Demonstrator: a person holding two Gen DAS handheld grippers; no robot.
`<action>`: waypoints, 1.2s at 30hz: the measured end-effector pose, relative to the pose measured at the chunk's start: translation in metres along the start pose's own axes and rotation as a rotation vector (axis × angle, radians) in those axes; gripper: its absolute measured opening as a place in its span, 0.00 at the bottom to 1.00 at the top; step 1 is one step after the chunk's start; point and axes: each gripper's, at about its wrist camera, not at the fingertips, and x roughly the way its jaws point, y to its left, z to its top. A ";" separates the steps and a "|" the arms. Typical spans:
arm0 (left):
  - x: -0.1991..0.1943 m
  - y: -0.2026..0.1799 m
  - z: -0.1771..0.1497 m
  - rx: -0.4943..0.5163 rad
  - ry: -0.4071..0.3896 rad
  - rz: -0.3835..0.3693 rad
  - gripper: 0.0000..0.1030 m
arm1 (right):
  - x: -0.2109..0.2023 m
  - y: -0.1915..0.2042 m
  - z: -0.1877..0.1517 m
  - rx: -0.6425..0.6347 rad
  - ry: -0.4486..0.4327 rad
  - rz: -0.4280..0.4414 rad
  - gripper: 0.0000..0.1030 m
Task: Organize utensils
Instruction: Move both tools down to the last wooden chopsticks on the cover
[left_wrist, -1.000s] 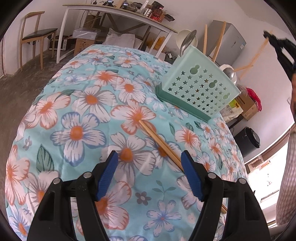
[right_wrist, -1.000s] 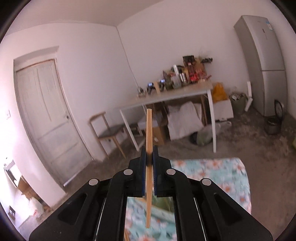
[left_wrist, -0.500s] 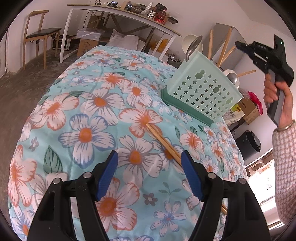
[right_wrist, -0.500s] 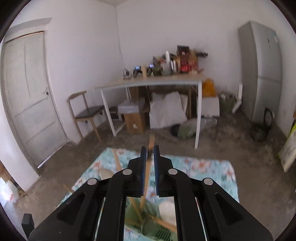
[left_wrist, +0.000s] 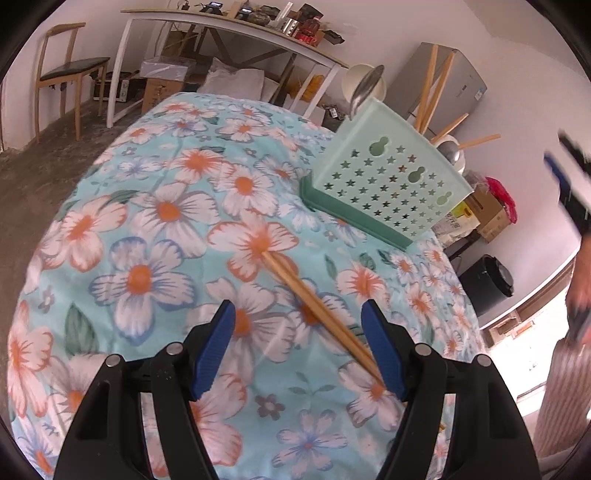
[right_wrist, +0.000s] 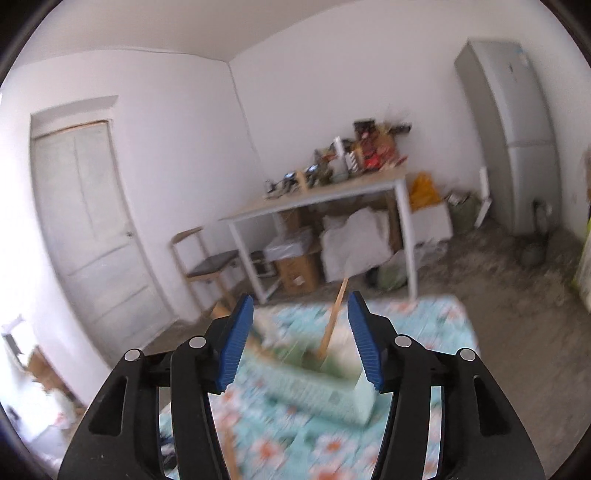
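Note:
A pale green utensil holder (left_wrist: 391, 184) with star holes stands on the floral tablecloth (left_wrist: 155, 221), holding several chopsticks (left_wrist: 430, 88) and spoons (left_wrist: 364, 90). A pair of wooden chopsticks (left_wrist: 314, 306) lies flat on the cloth. My left gripper (left_wrist: 299, 343) is open just above the near end of this pair. My right gripper (right_wrist: 301, 341) is open and empty above the holder (right_wrist: 321, 380), where a chopstick (right_wrist: 332, 321) stands. The right gripper also shows blurred at the right edge of the left wrist view (left_wrist: 569, 170).
A white table (left_wrist: 236, 33) with clutter, boxes under it and a wooden chair (left_wrist: 70, 70) stand beyond the cloth. A grey fridge (right_wrist: 513, 136) and a door (right_wrist: 85, 229) are at the walls. A black bin (left_wrist: 487, 280) sits right of the table.
My right gripper opened and let go of its chopstick, which now stands in the holder, then pulled back up and away. My left gripper moved slightly forward over the lying chopsticks.

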 end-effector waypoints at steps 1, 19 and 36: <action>0.002 -0.002 0.001 -0.007 0.006 -0.022 0.66 | 0.003 -0.002 -0.014 0.021 0.044 0.013 0.52; 0.045 0.023 -0.005 -0.379 0.169 -0.189 0.23 | 0.036 -0.027 -0.160 0.284 0.394 0.041 0.51; 0.019 0.034 -0.003 -0.342 0.159 -0.158 0.08 | 0.067 -0.008 -0.172 0.256 0.519 0.118 0.51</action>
